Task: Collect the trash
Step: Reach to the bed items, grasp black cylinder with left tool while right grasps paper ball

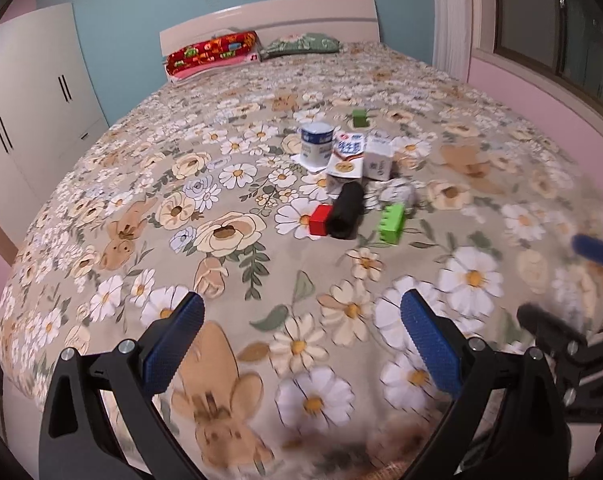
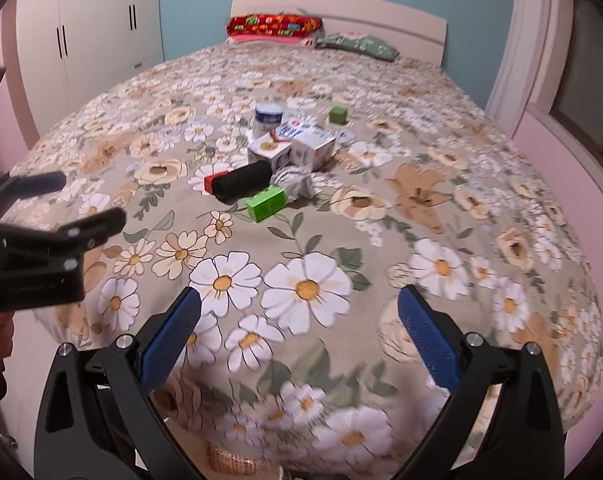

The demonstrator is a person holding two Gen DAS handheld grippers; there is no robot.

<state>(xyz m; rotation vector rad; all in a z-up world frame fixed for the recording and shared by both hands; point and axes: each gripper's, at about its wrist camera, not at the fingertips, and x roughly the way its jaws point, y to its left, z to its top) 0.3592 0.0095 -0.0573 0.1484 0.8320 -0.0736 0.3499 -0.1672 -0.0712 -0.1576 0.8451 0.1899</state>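
A floral bed (image 1: 141, 208) fills the frame; red pillow (image 1: 211, 53) and green pillow (image 1: 301, 44) at top, wardrobe (image 1: 33, 92) upper left, perhaps a window (image 1: 549, 32) upper right.

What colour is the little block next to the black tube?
Red block, touching the black tube; clearest in the left wrist view.

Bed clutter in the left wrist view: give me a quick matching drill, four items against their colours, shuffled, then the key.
Items:
1. block left of the tube
2. tube
3. comb-shaped block
4. can

Colours:
A. white and blue
B. green
C. red
D. black

Pairs: 1-C, 2-D, 3-B, 4-A
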